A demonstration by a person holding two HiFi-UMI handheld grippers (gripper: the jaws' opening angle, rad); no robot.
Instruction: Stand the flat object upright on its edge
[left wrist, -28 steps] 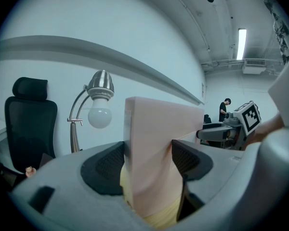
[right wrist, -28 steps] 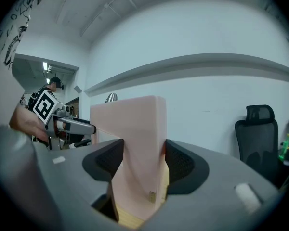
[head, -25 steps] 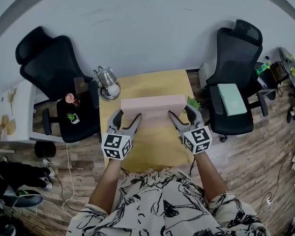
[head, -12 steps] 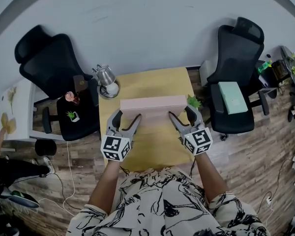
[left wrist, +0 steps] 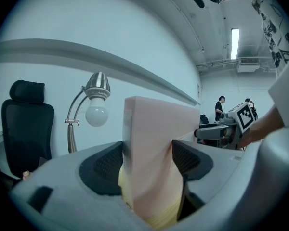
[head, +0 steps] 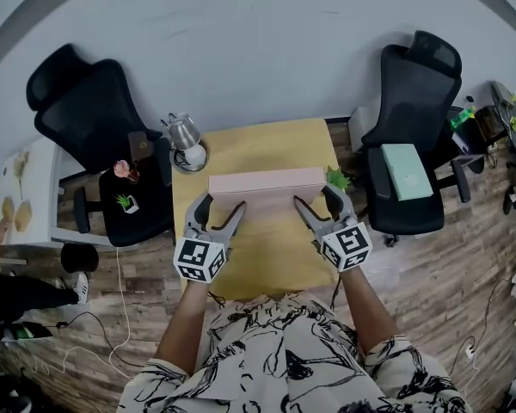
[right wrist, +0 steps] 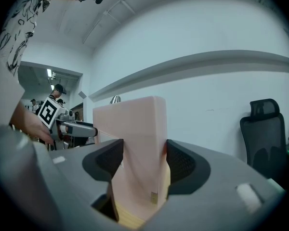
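A: 2 spots are hard to read. First, the bottom edge of the pink box: cut off by the gripper bodies in both gripper views, and tucked under its own top face in the head view.

B: Touching the table?

A: Looks so. Yellow wood right beneath the box in the right gripper view, though only part of the contact line is in sight. Second, a small green plant, mostly covered by the box's right end and the right gripper.

B: And the box as a whole?

A: Stands upright on 1 long edge, across the middle of the table, narrow face up. Lamp by the far left corner, near the box's left end but apart from it.

B: Jaws of the left gripper?

A: Roughly halfway open and clamped on the box's left end. Dark pads sit against both broad faces in the left gripper view, with no gap showing.

B: Right side?

A: Much the same. About halfway open, closed on the box's right end, ribbed pads pressed to both faces. Beyond the box, only the other gripper's marker cube and jaw arm are visible. Box's far end can't be made out from there.
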